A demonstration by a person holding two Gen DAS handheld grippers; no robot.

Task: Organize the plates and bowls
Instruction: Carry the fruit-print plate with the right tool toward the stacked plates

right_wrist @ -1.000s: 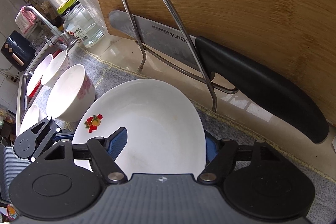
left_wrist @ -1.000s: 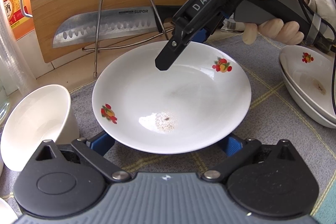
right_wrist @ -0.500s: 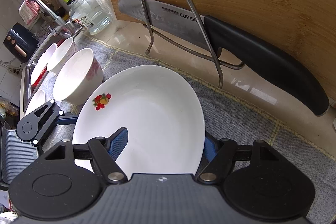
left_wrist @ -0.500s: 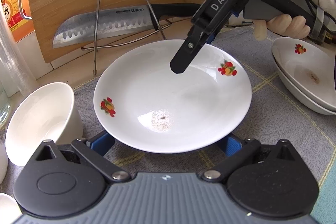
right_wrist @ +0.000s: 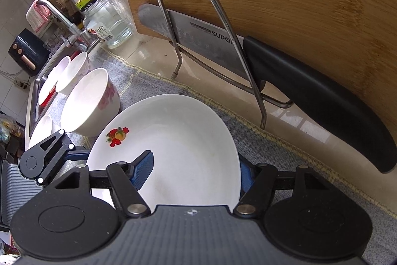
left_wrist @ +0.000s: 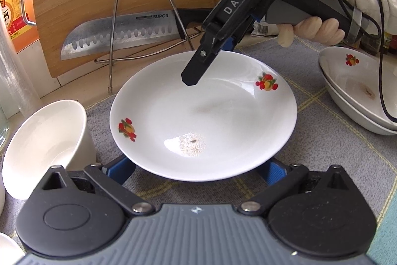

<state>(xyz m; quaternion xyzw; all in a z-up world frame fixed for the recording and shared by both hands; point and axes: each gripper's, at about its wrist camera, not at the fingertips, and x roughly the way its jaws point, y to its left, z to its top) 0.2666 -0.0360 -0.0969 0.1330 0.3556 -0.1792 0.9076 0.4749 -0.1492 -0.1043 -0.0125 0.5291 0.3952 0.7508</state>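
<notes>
**Plate gripped at its far rim**

At the mat's [left_wrist: 330,101] centre lies the plate [left_wrist: 203,116], with the right gripper [right_wrist: 194,171] clamped on its rim at two o'clock, one pad inside, one outside. The left gripper [left_wrist: 198,169] straddles the six o'clock edge, jaws apart, not pressing. A bowl [left_wrist: 47,145] sits at nine o'clock, stacked plates [left_wrist: 359,91] at three. Likely step: lifting this plate; next comes a steady raise toward that stack.

A white plate [left_wrist: 223,121] with two fruit motifs and a patch of crumbs sits slightly tilted above a grey cloth. White bowls [left_wrist: 47,143] stand left; stacked matching plates [left_wrist: 357,91] right.
</notes>
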